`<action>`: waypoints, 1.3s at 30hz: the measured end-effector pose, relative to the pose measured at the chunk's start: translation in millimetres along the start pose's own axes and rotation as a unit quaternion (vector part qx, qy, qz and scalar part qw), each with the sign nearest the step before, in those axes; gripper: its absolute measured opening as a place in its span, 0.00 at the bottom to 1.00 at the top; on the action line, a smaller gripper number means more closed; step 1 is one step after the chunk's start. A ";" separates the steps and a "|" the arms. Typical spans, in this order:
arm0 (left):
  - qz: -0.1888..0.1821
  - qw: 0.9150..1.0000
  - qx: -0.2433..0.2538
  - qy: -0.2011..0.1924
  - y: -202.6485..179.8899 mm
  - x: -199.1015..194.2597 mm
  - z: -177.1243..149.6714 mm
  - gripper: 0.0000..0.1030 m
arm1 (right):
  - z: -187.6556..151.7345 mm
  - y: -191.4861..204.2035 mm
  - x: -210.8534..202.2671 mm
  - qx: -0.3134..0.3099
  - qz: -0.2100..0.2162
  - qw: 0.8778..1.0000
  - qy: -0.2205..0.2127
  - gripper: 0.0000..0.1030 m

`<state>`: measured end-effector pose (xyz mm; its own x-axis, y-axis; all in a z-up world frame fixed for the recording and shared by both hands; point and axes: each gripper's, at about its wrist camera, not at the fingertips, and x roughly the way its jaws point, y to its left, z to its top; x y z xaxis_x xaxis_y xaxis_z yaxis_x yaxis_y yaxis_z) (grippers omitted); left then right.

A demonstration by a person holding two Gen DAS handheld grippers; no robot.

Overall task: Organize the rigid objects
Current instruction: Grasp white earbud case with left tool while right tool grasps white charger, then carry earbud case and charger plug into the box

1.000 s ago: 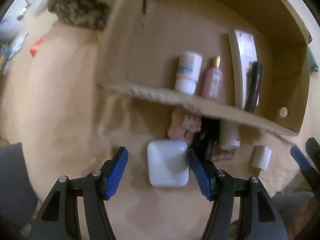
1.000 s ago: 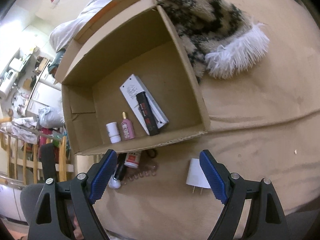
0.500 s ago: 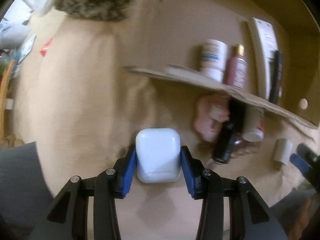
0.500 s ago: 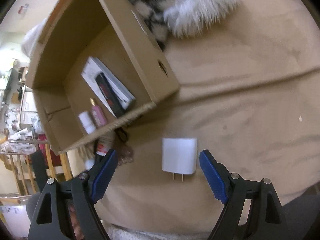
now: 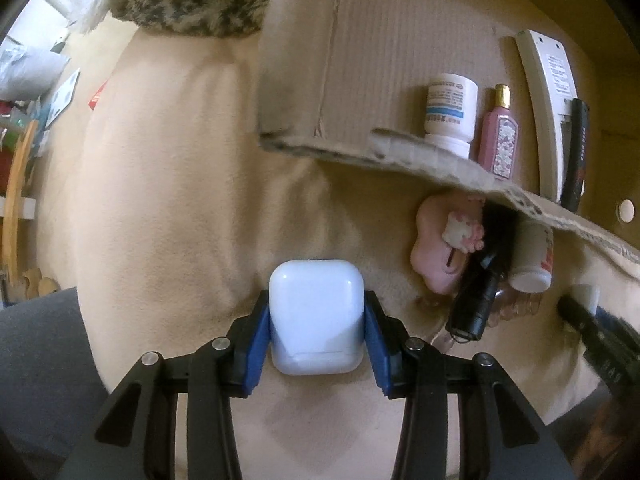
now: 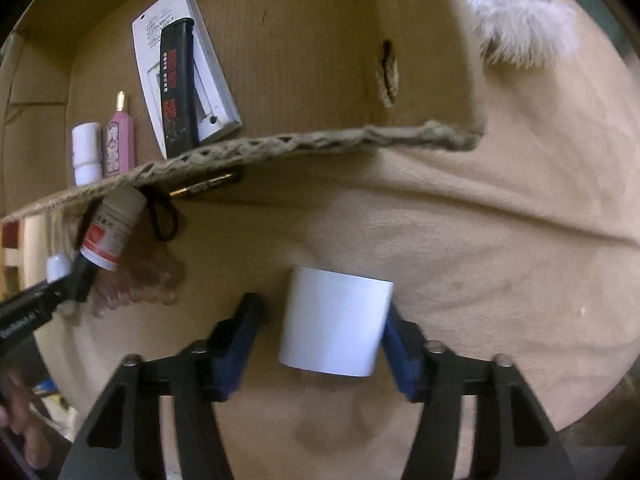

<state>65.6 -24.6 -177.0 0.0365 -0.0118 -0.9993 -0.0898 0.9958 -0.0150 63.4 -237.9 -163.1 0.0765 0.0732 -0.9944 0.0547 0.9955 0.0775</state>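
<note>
Left hand-held gripper [image 5: 317, 334] clamps earbud case [image 5: 316, 316]; right hand-held gripper [image 6: 320, 344] just closing around charger [image 6: 335, 320], left pad still clear. Next: lift both into box [image 5: 400, 60].

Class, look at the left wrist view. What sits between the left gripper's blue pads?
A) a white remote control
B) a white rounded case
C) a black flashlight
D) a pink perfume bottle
B: the white rounded case is clamped on both sides by the blue pads of the left gripper, above the tan blanket.
</note>
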 end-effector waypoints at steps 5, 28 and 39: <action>-0.006 1.000 0.002 -0.011 9.1 -6.1 -3.5 0.38 | -2.7 2.3 -4.9 0.000 0.001 1.000 -0.008 0.43; 0.015 0.993 -0.004 -0.121 13.5 -93.8 -24.6 0.38 | -28.3 7.3 -87.8 -0.018 0.083 0.987 -0.134 0.43; -0.005 0.975 0.019 -0.219 -10.6 -171.3 -19.6 0.38 | -16.1 0.9 -146.1 -0.024 0.118 0.964 -0.235 0.43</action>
<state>40.8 -34.9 -6.3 0.4601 0.0094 -0.8878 -0.0512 0.9986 -0.0160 36.2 -246.7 -18.9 0.5250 0.2741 -0.8058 -0.0644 0.9568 0.2835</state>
